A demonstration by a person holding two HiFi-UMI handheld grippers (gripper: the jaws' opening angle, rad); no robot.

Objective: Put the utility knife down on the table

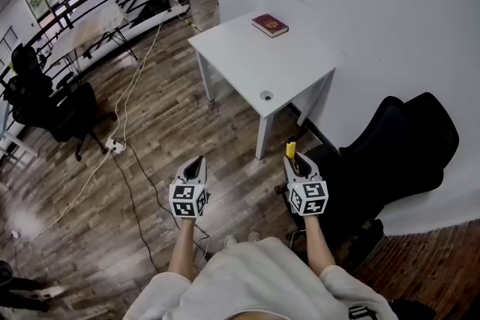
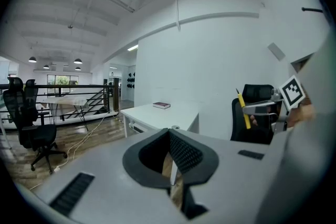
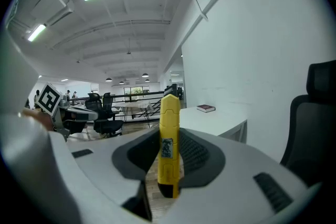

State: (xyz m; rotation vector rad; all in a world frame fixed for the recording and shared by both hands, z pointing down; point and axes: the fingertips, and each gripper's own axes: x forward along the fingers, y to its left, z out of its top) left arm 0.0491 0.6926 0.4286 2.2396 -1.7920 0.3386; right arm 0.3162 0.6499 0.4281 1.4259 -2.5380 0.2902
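Right gripper view: my right gripper (image 3: 170, 136) clamps the utility knife (image 3: 169, 113) upright. Left gripper (image 2: 169, 138) closed, empty; worktop (image 1: 247, 64) at twelve o'clock.

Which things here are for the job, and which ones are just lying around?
For the job:
yellow utility knife, held in the right hand-held gripper
white table, where it goes

Just lying about:
dark red book on the table
black chair beside the table
power strip on the floor
left hand-held gripper, holding nothing
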